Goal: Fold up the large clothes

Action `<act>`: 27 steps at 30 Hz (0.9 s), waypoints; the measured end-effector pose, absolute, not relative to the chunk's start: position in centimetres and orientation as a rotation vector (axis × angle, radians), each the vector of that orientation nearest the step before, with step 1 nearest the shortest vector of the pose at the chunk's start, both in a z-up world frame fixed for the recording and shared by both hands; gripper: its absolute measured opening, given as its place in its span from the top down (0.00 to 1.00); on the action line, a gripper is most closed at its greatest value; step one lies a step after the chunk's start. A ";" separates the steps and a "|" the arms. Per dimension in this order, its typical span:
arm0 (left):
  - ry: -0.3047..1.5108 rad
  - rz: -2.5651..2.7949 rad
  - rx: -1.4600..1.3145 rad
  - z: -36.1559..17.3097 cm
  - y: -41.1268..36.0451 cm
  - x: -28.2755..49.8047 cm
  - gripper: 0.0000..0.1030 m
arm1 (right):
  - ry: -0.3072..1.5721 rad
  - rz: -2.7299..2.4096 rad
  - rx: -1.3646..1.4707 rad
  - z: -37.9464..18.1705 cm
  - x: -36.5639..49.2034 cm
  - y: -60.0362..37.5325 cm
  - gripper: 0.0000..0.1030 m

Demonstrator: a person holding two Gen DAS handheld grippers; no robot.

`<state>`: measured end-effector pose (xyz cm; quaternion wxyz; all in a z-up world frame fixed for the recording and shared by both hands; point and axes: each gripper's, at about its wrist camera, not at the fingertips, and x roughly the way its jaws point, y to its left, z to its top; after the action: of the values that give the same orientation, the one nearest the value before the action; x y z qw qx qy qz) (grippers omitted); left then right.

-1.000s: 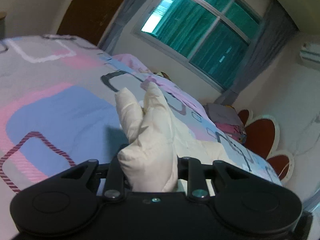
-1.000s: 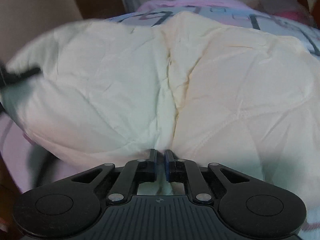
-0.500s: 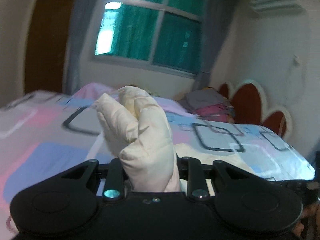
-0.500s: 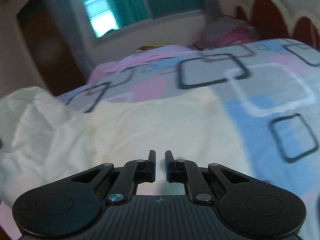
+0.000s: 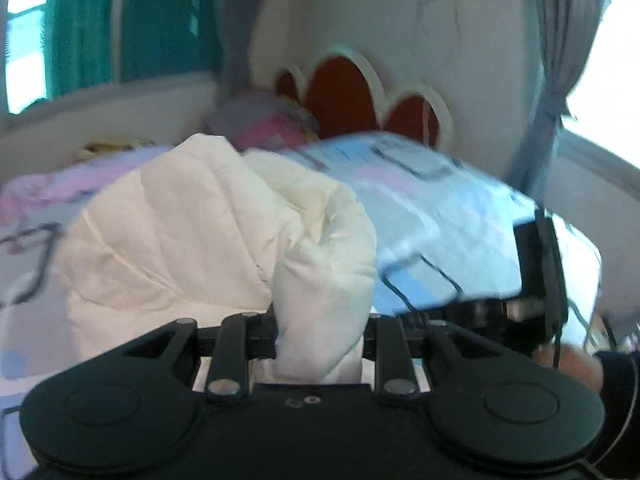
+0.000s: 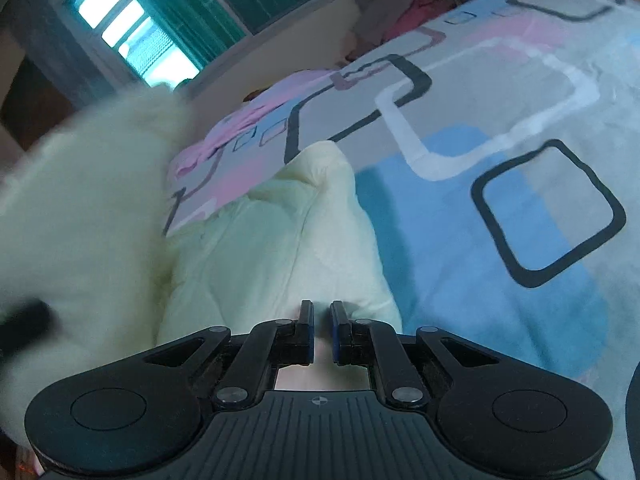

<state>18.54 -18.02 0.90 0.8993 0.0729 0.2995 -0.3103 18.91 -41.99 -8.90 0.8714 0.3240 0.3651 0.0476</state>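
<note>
The left hand-held gripper (image 5: 320, 332) is clamped on a thick bunched fold of the cream garment (image 5: 180, 232), which rises between its fingers as a padded roll and spreads out behind onto the bed (image 5: 440, 216). The rest of the garment lies in a rumpled heap on the bedspread, whose pattern of blue, pink and grey patches carries dark and white rounded squares. In the right wrist view the right hand-held gripper (image 6: 322, 332) has its jaws drawn almost together with only a narrow gap; a flat edge of the cream cloth lies right at the pads, but whether it is pinched cannot be told. To the left in that view, a blurred mass of the same cloth hangs raised. At the right edge of the left wrist view a hand (image 5: 568, 364) in a dark sleeve holds the other black device. Beyond the bed stand a scalloped red headboard (image 5: 344, 96), a green-curtained window (image 5: 120, 28), grey drapes (image 5: 552, 72) and a pile of pink and grey bedding (image 5: 272, 124) near the headboard
</note>
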 end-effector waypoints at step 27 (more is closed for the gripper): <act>0.557 -0.421 -0.302 -0.5 -5.0 21.4 0.45 | 0.586 0.257 0.643 -1.2 18.7 -45.8 0.20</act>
<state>21.38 -4.98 -0.46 0.9285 -0.1476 0.2720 -0.2054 18.66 -45.78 -1.23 0.8988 0.3106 0.2832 0.1241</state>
